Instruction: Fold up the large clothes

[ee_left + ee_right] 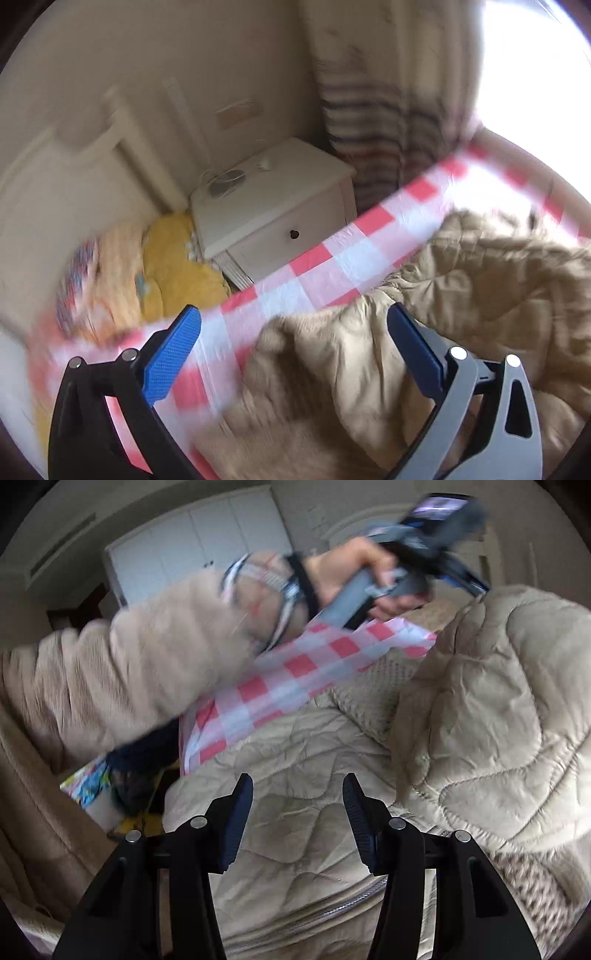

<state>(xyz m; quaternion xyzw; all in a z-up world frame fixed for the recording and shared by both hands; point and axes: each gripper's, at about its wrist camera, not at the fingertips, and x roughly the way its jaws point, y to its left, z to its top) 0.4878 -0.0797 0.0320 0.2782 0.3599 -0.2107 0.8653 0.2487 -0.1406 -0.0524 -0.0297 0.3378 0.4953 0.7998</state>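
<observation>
A large beige quilted coat lies rumpled on a red-and-white checked sheet. My left gripper is open above the coat's fleecy edge, holding nothing. In the right wrist view the same coat fills the frame, with a raised bulky fold at the right. My right gripper is open just above the coat's flat middle. The left hand-held gripper body shows at the top, held by a hand in a beige sleeve.
A white bedside cabinet stands beyond the bed edge. Yellow and patterned pillows lie at the headboard. A striped curtain hangs beside a bright window. White wardrobe doors stand at the back. A colourful item lies low at the left.
</observation>
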